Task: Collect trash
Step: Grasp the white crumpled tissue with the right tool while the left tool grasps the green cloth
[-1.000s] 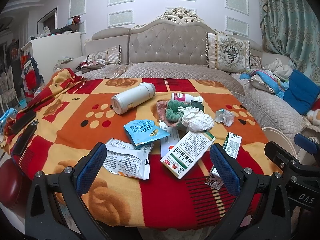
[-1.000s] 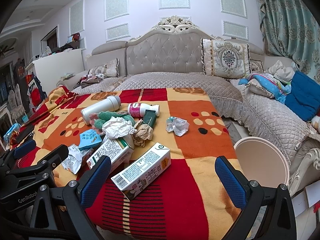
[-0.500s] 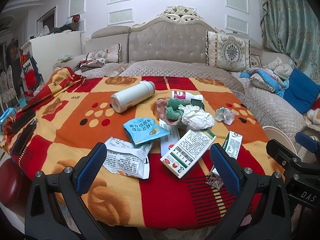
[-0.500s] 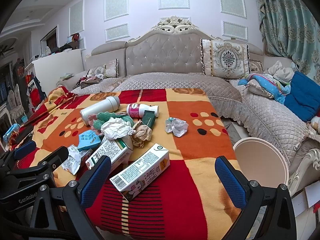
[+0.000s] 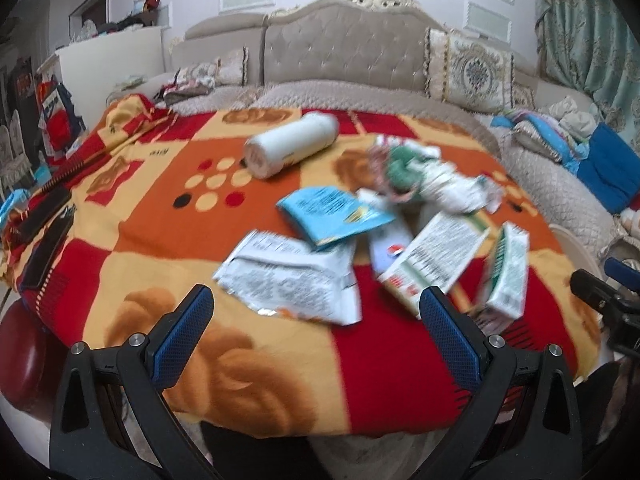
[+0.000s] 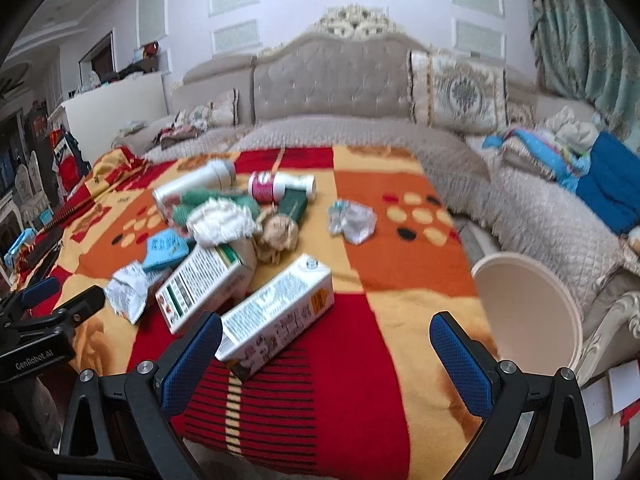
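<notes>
Over the near edge of the blanket-covered table (image 5: pixel 132 216), the left wrist view shows the left gripper (image 5: pixel 316 322) with its blue pads spread wide and nothing between them, hanging just short of the crumpled white wrapper (image 5: pixel 292 276), the nearest piece of trash. Beyond it lie the blue packet (image 5: pixel 330 216), a printed carton (image 5: pixel 434 256), a green-and-white carton (image 5: pixel 506 268), the wad of white paper (image 5: pixel 452 188) and a white bottle (image 5: pixel 292 148) on its side; the picture is blurred, so fine edges are hard to read. The wrapper lies flat and limp, so a good grasp would come in low and pinch a raised fold or the near edge, not press down on the middle, where the pads could snag the blanket. In the right wrist view, the right gripper (image 6: pixel 326 354) is likewise wide apart and empty, its left pad just beside the long milk carton (image 6: pixel 278 316), which lies at a slant near the table edge. The round cream bin (image 6: pixel 532 312) stands off the table's right side, near that gripper. The carton looks stiff and light; closing across its narrow width, squared to its long axis, should hold it without twisting. Each arm taking its own nearest piece would keep the two from crossing.
</notes>
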`<state>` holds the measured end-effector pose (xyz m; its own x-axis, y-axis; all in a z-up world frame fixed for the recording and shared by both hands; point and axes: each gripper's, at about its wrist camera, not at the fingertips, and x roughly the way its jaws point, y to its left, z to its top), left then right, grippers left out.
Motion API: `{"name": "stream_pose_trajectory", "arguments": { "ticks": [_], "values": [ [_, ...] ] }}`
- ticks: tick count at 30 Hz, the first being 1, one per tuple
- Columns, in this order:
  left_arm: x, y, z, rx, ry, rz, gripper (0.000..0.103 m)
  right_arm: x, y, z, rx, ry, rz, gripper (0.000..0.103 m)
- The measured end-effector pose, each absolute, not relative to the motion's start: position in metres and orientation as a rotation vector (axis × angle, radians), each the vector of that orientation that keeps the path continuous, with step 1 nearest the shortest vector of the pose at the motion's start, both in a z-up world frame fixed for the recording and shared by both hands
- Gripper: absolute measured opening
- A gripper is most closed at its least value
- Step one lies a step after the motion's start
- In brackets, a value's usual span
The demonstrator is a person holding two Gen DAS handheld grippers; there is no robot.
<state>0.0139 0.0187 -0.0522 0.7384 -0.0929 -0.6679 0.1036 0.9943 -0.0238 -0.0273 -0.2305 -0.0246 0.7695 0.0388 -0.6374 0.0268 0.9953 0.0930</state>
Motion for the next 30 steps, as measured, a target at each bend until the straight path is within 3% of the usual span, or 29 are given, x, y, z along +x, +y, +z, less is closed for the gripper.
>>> {"name": "stream_pose_trajectory", "arguments": {
  "ticks": [11,21,28,29,30],
  "values": [
    [0.055,0.048,-0.058,0.007,0.798,-0.106,0.102,0.017,-0.223,-0.045,0.067,0.900,0.102,0.103],
    [0.127,0.036,-0.064,0.013,0.879,-0.152,0.102,0.074,-0.207,-0.011,0.159,0.852,0.276,0.103],
    [0.167,0.033,-0.078,0.000,0.983,-0.189,0.101,0.123,-0.176,-0.024,0.139,0.898,0.373,0.079],
    [0.170,0.030,-0.081,0.016,0.991,-0.190,0.095,0.127,-0.176,-0.026,0.146,0.906,0.382,0.076],
    [0.174,0.028,-0.084,0.026,1.002,-0.188,0.084,0.131,-0.175,-0.029,0.152,0.913,0.391,0.064]
  ]
}}
